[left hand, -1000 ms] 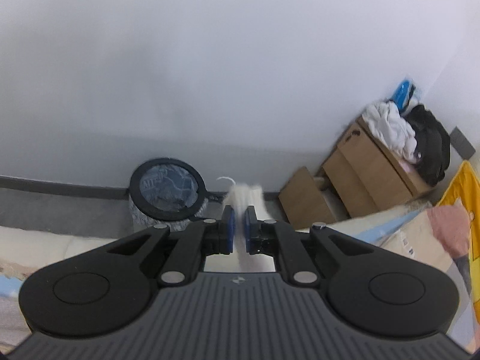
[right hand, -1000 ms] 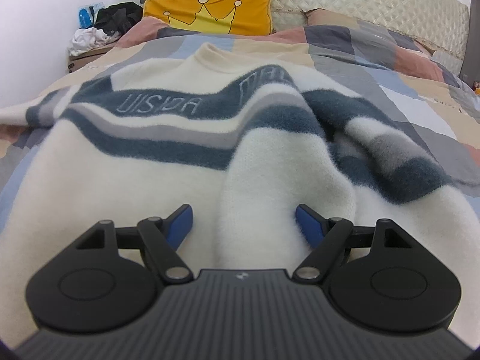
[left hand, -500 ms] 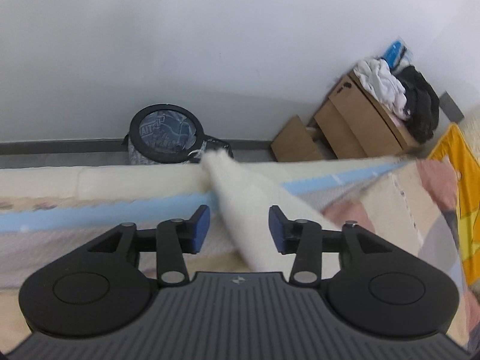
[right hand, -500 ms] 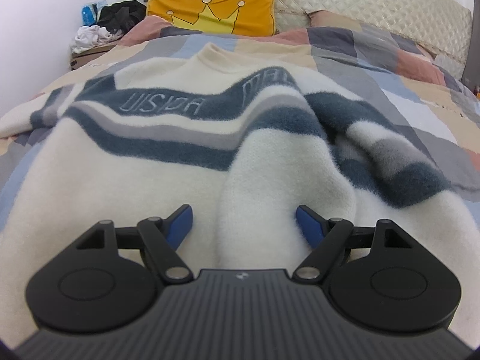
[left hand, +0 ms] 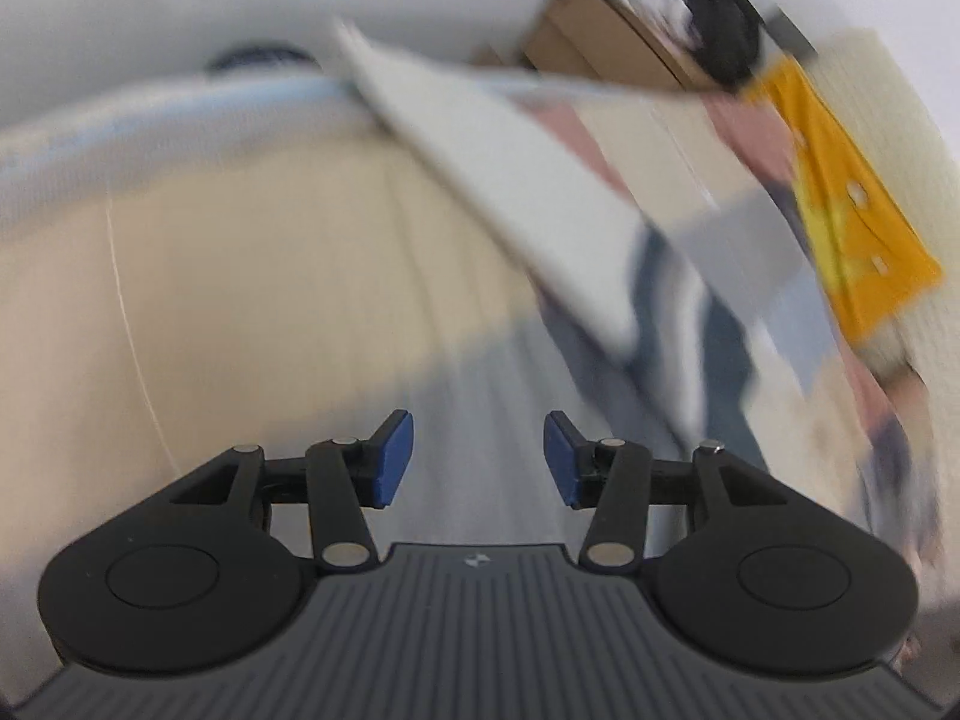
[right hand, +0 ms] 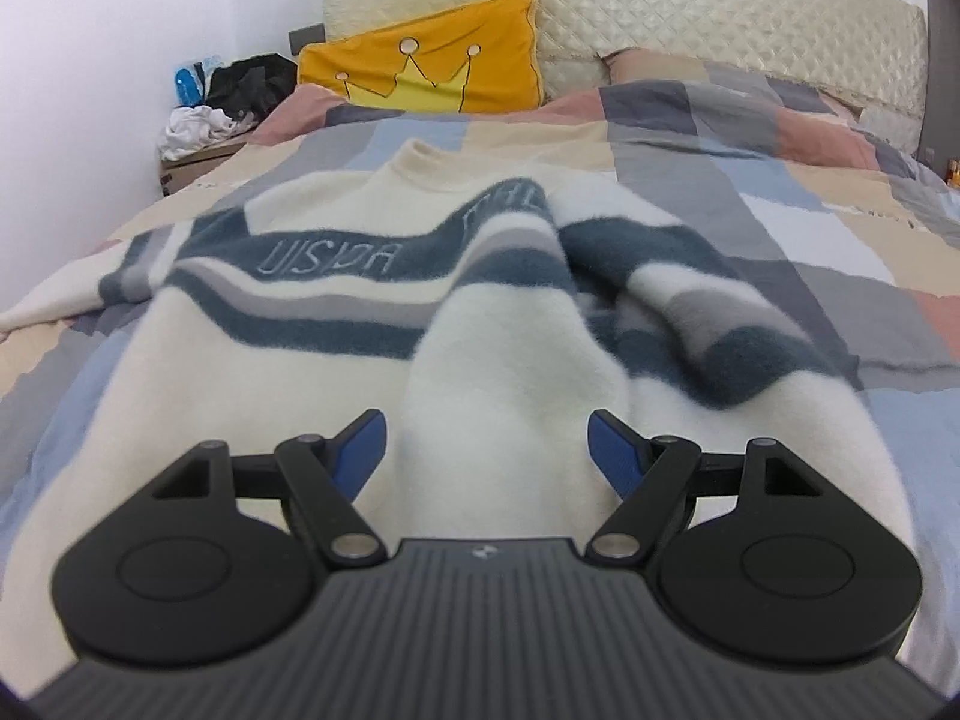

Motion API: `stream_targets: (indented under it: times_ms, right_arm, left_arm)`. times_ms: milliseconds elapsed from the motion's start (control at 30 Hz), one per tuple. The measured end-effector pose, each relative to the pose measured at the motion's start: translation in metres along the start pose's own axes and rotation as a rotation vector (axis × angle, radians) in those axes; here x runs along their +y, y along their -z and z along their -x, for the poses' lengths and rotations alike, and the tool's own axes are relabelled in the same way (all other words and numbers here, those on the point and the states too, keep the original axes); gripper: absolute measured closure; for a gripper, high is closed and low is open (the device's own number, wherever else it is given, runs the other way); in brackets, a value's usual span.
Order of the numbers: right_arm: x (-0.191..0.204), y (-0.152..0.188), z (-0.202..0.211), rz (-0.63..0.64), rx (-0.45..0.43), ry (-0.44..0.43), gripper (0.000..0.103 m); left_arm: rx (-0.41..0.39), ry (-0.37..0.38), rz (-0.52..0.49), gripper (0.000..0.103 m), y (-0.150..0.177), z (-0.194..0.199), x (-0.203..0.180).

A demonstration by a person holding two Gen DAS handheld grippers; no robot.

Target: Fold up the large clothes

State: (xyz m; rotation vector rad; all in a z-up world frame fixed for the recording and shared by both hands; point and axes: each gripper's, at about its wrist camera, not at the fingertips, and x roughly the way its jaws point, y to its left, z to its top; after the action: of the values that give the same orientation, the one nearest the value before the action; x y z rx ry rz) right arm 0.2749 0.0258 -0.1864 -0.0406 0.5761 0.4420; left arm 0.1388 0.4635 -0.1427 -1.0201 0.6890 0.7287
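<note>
Cream sweater [right hand: 312, 324] with blue and grey stripes spread on the patchwork bed [right hand: 780, 228], collar toward the yellow crown pillow [right hand: 432, 72]. Right claw [right hand: 486, 450] parted wide astride a raised cream fold, pads not pressing. Left claw [left hand: 478, 459] just been opening, about half apart, empty; sleeve [left hand: 510, 192] lying beyond, blurred.

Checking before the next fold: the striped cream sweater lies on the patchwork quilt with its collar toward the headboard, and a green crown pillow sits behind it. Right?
Nearly. The crown pillow is orange-yellow, not green; the right wrist view shows it clearly. The rest holds: the striped cream sweater lies on the patchwork quilt with its collar toward the headboard.
</note>
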Motion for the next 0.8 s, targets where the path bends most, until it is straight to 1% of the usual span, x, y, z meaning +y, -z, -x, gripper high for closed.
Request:
stream_targets:
  times_ms: [33,100,167,300,400,500,600,700,767,800]
  right_arm:
    - [-0.001,-0.001,0.003,0.000,-0.007,-0.007,0.027]
    - [-0.005,-0.003,0.009,-0.013,-0.009,-0.019,0.027]
    - [-0.012,-0.004,0.013,-0.054,0.014,-0.028,0.027]
    - [-0.023,0.001,0.028,-0.083,0.009,-0.023,0.027]
    - [-0.027,0.002,0.034,-0.078,0.013,-0.011,0.027]
    - [-0.033,-0.001,0.041,-0.109,-0.001,-0.029,0.027]
    - [-0.037,-0.002,0.046,-0.124,-0.014,-0.036,0.027]
    - [-0.038,-0.003,0.047,-0.128,-0.023,-0.039,0.027]
    - [-0.038,-0.004,0.048,-0.130,-0.023,-0.042,0.027]
    - [-0.039,-0.004,0.048,-0.130,-0.022,-0.042,0.027]
  left_arm:
    - [0.037,0.020,0.002,0.048,0.016,0.002,-0.003]
    - [0.100,0.031,0.002,0.048,0.046,0.006,-0.009]
    - [0.138,0.037,-0.004,0.047,0.076,0.010,-0.013]
    - [0.229,-0.004,-0.061,0.045,0.130,0.007,-0.020]
    - [0.272,-0.034,-0.080,0.045,0.159,0.003,-0.022]
    - [0.272,-0.051,-0.104,0.045,0.180,-0.001,-0.023]
    - [0.302,-0.047,-0.133,0.045,0.196,-0.008,-0.028]
    - [0.293,-0.051,-0.159,0.045,0.212,-0.013,-0.028]
    - [0.276,-0.050,-0.178,0.045,0.218,-0.011,-0.028]
    - [0.270,-0.050,-0.190,0.052,0.218,-0.010,-0.029]
